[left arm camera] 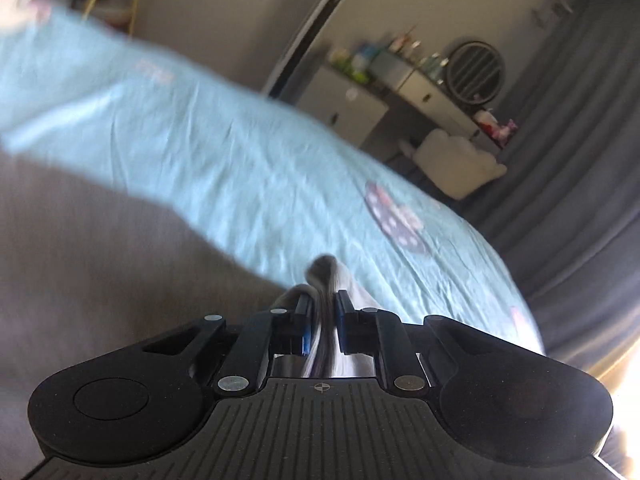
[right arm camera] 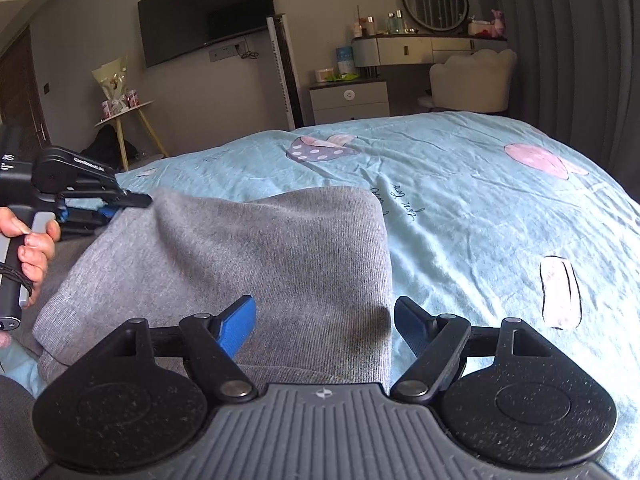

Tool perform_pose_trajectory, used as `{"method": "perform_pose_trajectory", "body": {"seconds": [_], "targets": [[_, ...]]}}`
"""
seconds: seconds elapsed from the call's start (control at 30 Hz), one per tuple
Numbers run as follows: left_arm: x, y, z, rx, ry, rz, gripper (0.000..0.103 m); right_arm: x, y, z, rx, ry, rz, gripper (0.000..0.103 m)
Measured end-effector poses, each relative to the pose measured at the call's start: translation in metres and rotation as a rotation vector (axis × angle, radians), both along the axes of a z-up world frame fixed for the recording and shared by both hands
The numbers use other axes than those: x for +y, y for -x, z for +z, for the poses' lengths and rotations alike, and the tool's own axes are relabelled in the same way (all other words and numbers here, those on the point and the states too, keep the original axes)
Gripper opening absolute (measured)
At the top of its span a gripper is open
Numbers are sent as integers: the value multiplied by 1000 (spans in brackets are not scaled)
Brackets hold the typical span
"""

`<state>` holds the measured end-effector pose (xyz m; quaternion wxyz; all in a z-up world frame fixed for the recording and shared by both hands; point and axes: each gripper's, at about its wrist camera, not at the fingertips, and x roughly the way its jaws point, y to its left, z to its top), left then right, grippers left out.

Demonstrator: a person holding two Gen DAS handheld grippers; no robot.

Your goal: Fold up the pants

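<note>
Grey knit pants (right arm camera: 260, 264) lie folded on a light blue bedspread (right arm camera: 480, 208). My left gripper (left arm camera: 323, 300) is shut on a pinch of the grey fabric (left arm camera: 324, 270), and the pants spread blurred to its left (left arm camera: 100, 260). In the right wrist view the left gripper (right arm camera: 116, 206) holds the pants' far left corner, lifted a little. My right gripper (right arm camera: 324, 320) is open, with its blue pads on either side of the pants' near right edge and nothing held.
The bed's far edge faces a white nightstand (right arm camera: 350, 100), a vanity with a round mirror (right arm camera: 435, 0), a cream chair (right arm camera: 472, 80) and dark curtains (right arm camera: 580, 60). A wall TV (right arm camera: 208, 12) and a small side table (right arm camera: 124, 116) stand at the left.
</note>
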<state>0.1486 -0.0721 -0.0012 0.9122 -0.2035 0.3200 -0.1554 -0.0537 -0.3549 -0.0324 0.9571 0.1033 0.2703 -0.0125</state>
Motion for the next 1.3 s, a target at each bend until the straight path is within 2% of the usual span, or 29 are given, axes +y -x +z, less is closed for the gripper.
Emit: {"method": "perform_pose_trajectory", "body": {"seconds": [0.03, 0.1, 0.17, 0.23, 0.27, 0.3, 0.53, 0.77, 0.83, 0.93, 1.03, 1.07, 1.13, 1.17, 1.3], "targets": [[-4, 3, 5, -31, -71, 17, 16, -1, -1, 0, -1, -4, -3, 83], [-8, 8, 9, -45, -198, 39, 26, 0, -1, 0, 0, -3, -4, 85], [-7, 10, 8, -4, -235, -2, 35, 2, -2, 0, 3, 7, -1, 86], [-4, 19, 10, -1, -252, -16, 41, 4, -2, 2, 6, 16, 0, 87], [-2, 25, 11, 0, -267, -18, 49, 5, -1, 3, 2, 16, 1, 88], [-1, 29, 11, 4, -276, -20, 52, 5, 0, 4, -3, 16, 2, 88], [14, 50, 3, 72, -284, -54, 53, 15, 11, 12, -20, 27, 13, 88], [7, 59, -8, 152, -216, -140, 53, 28, 18, 16, -8, 62, 33, 81], [5, 56, -18, 207, -176, -178, 54, 32, 20, 18, -11, 76, 34, 80], [8, 46, -37, 314, -66, -218, 53, 34, 24, 20, -15, 81, 32, 79], [17, 42, -41, 337, -1, -195, 44, 36, 26, 20, -6, 83, 35, 72], [18, 42, -42, 338, -4, -187, 32, 37, 26, 19, 0, 82, 37, 70], [17, 44, -42, 326, -10, -188, 23, 39, 25, 18, 19, 77, 41, 50], [17, 46, -39, 306, -17, -185, 20, 39, 24, 17, 28, 71, 42, 46], [14, 63, -17, 169, -57, -158, 18, 40, 26, 16, 31, 72, 28, 44]]}}
